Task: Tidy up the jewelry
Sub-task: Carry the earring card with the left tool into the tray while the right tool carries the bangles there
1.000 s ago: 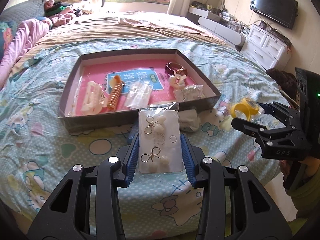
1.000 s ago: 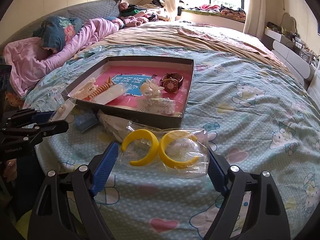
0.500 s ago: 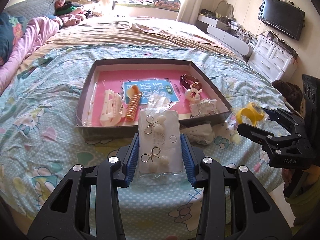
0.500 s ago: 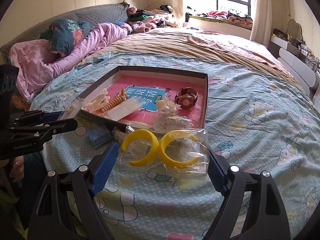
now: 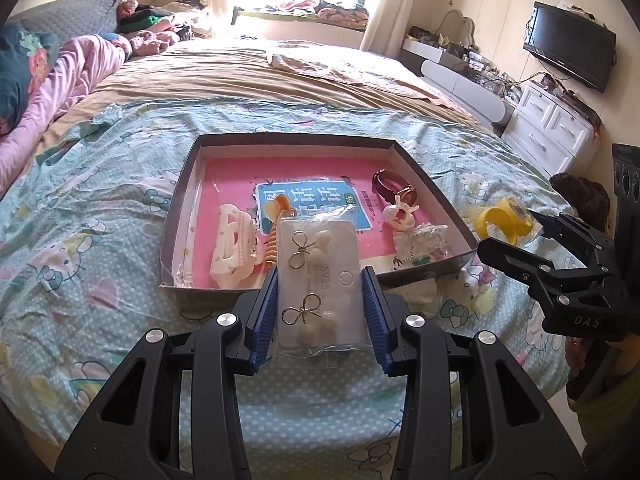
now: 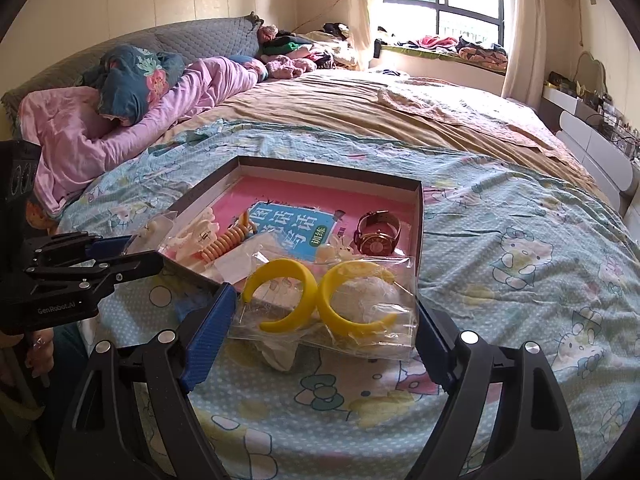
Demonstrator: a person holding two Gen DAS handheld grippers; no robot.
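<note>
My left gripper (image 5: 320,312) is shut on a white earring card (image 5: 320,280) in a clear bag, with two bow-and-pearl earrings, held above the bed just before the box's near wall. My right gripper (image 6: 320,316) is shut on a clear bag with two yellow hoop earrings (image 6: 320,300), held in front of the box's near right corner. The dark shallow box (image 5: 298,138) with a pink floor holds a white hair claw (image 5: 234,246), an orange coil tie (image 5: 274,246), a brown watch (image 5: 394,186) and small white pieces. The box (image 6: 418,208) also shows in the right wrist view.
The box lies on a light blue cartoon-print sheet (image 5: 88,240) over a large bed. A white crumpled packet (image 5: 420,294) lies in front of the box. Pink bedding and pillows (image 6: 120,120) are at the left, white drawers (image 5: 556,128) and a TV (image 5: 568,44) at the right.
Both grippers have risen and pulled back with their bags still held, so the box sits lower and farther in both views. Nothing was let go.
</note>
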